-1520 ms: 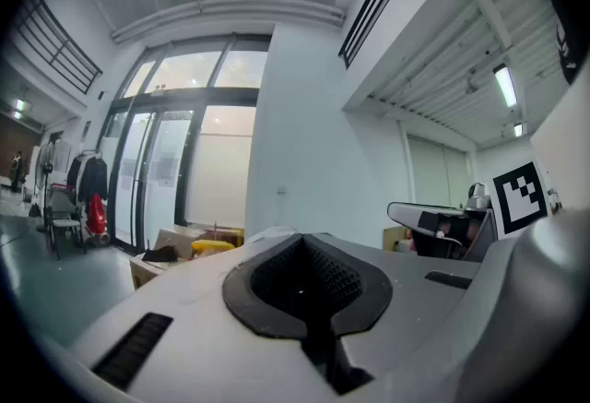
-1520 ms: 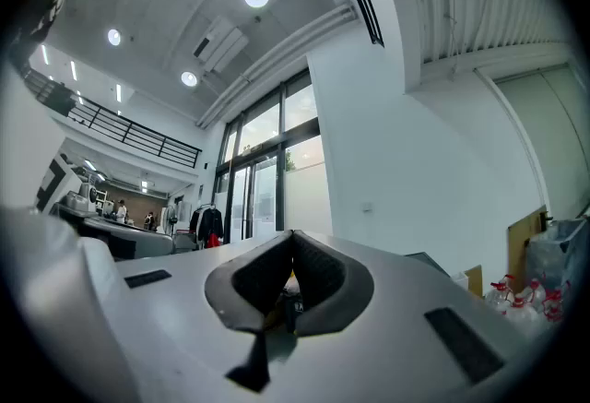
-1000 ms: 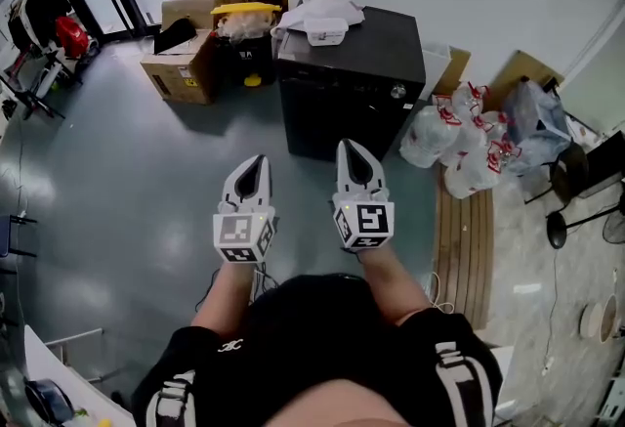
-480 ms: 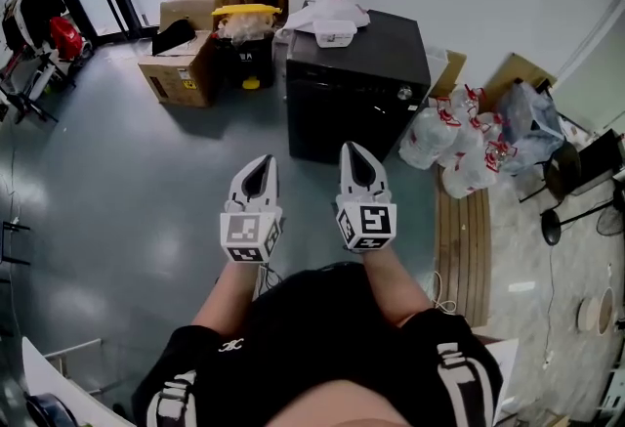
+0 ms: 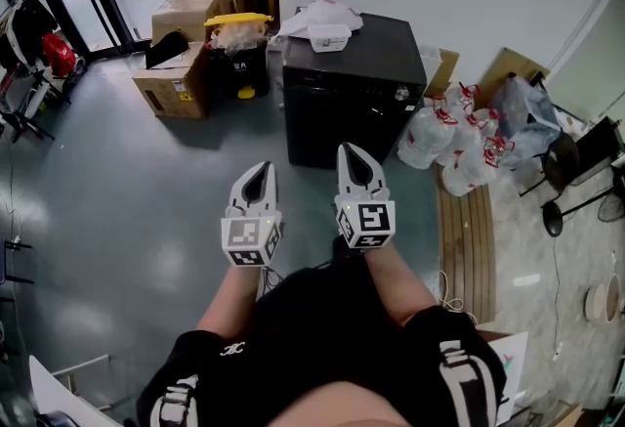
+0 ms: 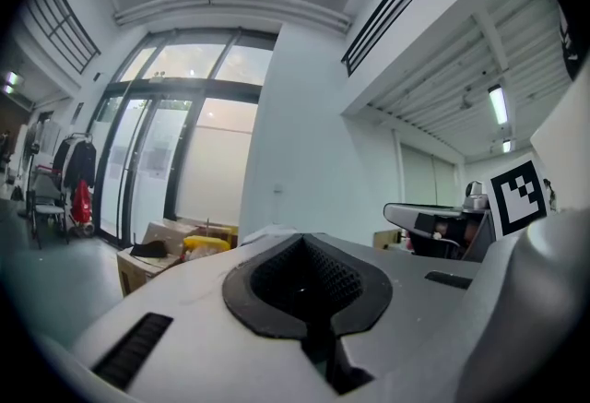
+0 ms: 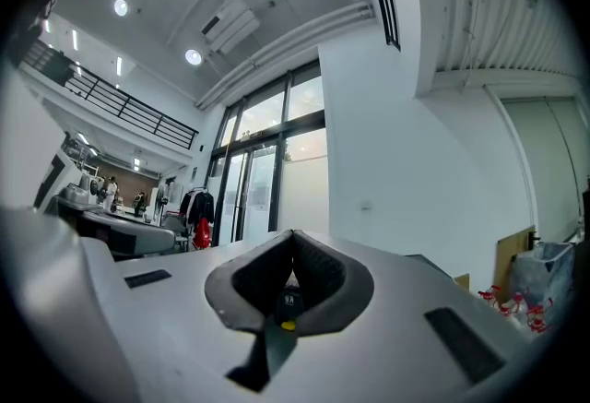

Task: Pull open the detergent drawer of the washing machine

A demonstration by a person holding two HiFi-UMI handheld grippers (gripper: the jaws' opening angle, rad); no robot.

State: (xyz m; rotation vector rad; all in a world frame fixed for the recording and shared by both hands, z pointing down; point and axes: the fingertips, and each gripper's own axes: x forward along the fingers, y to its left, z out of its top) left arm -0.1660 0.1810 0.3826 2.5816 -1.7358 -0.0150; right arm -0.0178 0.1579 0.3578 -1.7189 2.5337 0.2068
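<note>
Your left gripper [image 5: 260, 171] is closed with nothing between its jaws; in the left gripper view the two dark pads [image 6: 277, 277] meet in front of the lens. Your right gripper [image 5: 351, 153] is closed and empty too, its jaws pressed together in the right gripper view [image 7: 293, 240]. You hold both side by side, a little apart, above the grey floor [image 5: 117, 200], pointing toward the washing machine [image 5: 352, 73]. That black machine stands against the white wall just beyond the gripper tips, and neither gripper touches it. Its front is dark and in shadow, so the detergent drawer cannot be made out; a small pale knob [image 5: 399, 94] shows near the top right corner. A white bundle [image 5: 322, 20] lies on the machine's top. To its left are a black bin with a yellow lid [image 5: 239, 44] and cardboard boxes [image 5: 176, 83]; to its right, tied plastic bags [image 5: 459, 147] sit by a wooden board [image 5: 467, 239].
</note>
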